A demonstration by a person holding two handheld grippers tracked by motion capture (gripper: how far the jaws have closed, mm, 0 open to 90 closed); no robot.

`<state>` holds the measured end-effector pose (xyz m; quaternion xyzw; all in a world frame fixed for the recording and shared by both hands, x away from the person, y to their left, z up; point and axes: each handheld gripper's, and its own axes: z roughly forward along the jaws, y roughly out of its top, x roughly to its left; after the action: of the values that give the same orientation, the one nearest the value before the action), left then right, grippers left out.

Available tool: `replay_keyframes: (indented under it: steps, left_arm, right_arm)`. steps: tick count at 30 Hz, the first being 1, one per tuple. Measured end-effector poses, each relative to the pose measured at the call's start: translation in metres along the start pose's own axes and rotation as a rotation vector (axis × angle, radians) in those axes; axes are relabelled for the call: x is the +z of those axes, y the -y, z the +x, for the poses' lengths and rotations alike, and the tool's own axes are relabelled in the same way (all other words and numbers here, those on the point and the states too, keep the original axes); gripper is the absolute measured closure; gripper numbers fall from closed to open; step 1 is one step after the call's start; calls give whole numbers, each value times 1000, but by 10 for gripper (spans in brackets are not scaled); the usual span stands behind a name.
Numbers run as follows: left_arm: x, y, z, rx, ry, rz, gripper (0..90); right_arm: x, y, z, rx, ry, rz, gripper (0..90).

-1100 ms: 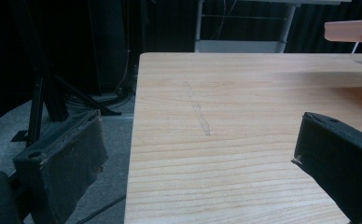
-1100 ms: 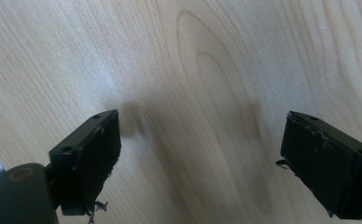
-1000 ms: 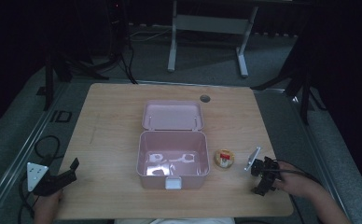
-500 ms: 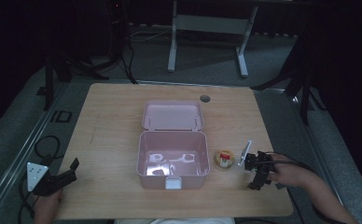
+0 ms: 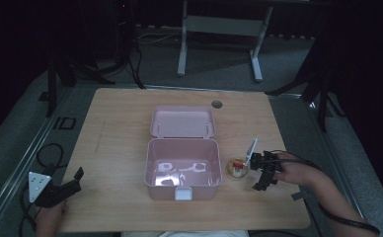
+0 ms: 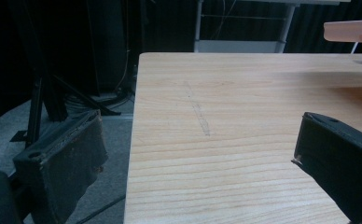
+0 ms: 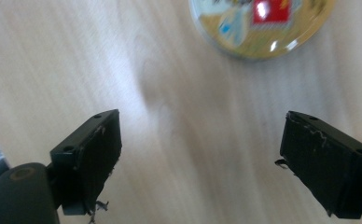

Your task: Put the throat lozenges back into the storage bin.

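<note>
A pink box (image 5: 152,165) stands open at the middle of the table, its lid (image 5: 182,122) laid back behind it. Pale patches show on its floor, and I cannot tell what they are. Just right of the box lies a small round yellowish disc (image 5: 237,167) with a red mark. My right gripper (image 5: 264,173) is right beside the disc, pointing down at the table. In the right gripper view the jaws (image 7: 202,158) stand wide open with nothing between them, and the disc (image 7: 263,23) is just beyond their tips. My left gripper (image 5: 63,190) rests open at the table's front left corner.
The wooden table (image 5: 115,128) has a round cable hole (image 5: 217,104) at the back. In the left gripper view the open jaws (image 6: 202,158) face bare table (image 6: 226,107), with the pink lid's edge (image 6: 351,30) far right. Dark floor and metal stand legs (image 5: 219,44) lie behind.
My right gripper has moved left across the table, up to the round disc. The left gripper and the box have stayed still.
</note>
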<state>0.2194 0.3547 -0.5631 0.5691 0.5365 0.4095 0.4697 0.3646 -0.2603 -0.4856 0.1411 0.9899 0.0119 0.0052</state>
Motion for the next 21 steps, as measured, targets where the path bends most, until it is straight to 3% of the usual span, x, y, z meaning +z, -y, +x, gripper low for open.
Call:
replay_keyframes:
  steps: [10, 21]
  left_arm:
    - [0, 0, 0, 0, 2, -1, 25]
    - [0, 0, 1, 0, 4, 0, 25]
  right_arm:
    - [-4, -23, -15, -13, -12, -7, 132]
    - [-5, -48, -18, -78, 11, -12, 131]
